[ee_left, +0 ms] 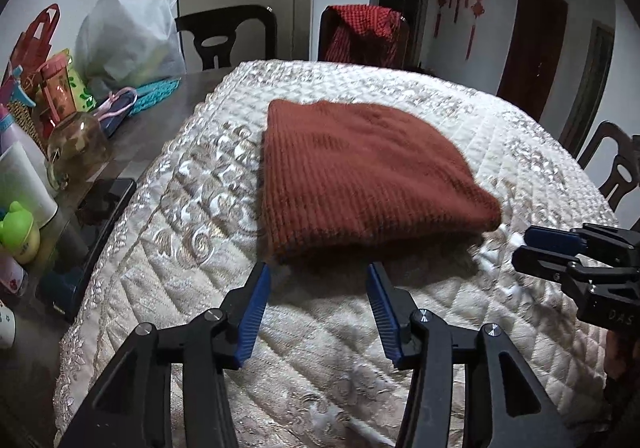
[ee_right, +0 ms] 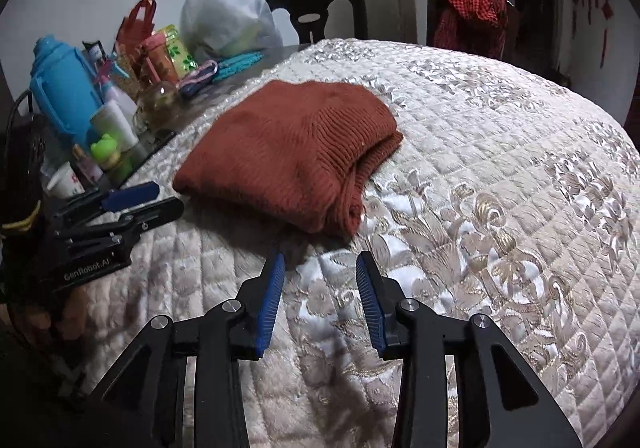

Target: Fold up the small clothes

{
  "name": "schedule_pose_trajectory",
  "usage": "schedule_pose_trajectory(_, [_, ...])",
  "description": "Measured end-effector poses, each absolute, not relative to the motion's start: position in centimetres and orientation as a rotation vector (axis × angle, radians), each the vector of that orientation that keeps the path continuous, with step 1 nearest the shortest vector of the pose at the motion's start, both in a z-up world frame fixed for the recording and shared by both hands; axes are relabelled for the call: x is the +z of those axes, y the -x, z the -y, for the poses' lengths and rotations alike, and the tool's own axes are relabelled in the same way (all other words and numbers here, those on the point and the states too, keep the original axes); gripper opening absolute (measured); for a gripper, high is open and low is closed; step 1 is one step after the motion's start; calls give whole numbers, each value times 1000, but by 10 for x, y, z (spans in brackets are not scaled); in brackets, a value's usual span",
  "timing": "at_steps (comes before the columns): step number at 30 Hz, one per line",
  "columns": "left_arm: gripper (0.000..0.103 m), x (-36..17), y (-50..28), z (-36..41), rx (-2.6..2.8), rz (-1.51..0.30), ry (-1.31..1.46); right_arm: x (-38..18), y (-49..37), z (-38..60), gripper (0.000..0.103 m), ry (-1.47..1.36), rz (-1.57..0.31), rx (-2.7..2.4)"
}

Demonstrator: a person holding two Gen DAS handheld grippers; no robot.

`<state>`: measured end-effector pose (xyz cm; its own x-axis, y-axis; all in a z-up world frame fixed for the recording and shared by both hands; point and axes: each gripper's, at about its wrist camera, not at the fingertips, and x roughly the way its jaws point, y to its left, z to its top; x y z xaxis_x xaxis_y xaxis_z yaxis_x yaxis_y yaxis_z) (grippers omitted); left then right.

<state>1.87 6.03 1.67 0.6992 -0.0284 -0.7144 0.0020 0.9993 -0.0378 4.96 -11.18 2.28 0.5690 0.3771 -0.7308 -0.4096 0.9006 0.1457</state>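
Rust-red ribbed knit sweater [ee_left: 360,176] lies folded into a compact bundle on the cream quilted cover with a silver floral pattern [ee_left: 192,208] that is spread over the table. Just short of its near edge, the left gripper [ee_left: 318,268] points down toward the cover with its blue-padded jaws parted and only quilt between them. The right gripper [ee_right: 320,258] sits the same way near the bundle's right corner, jaws apart, holding nothing; neither set of pads touches the knit. Each gripper shows at the edge of the other's view, hovering low over the cover. Along the left side of the table stand a blue plastic jug [ee_right: 64,88], a white plastic bag [ee_left: 128,36], a clear glass jar [ee_left: 78,150] and a green frog-shaped bottle [ee_left: 18,230]. A red checked cloth [ee_left: 364,32] hangs over a dark chair back behind the table
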Motion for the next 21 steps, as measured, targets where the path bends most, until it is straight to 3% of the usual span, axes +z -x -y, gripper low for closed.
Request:
schedule_pose_trajectory(13, [53, 1, -26, -65, 19, -870, 19, 5, -55, 108, 38, 95, -892, 405])
schedule_pose_trajectory(21, [60, 0, -25, -60, 23, -874, -15, 4, -53, 107, 39, 109, -886, 401])
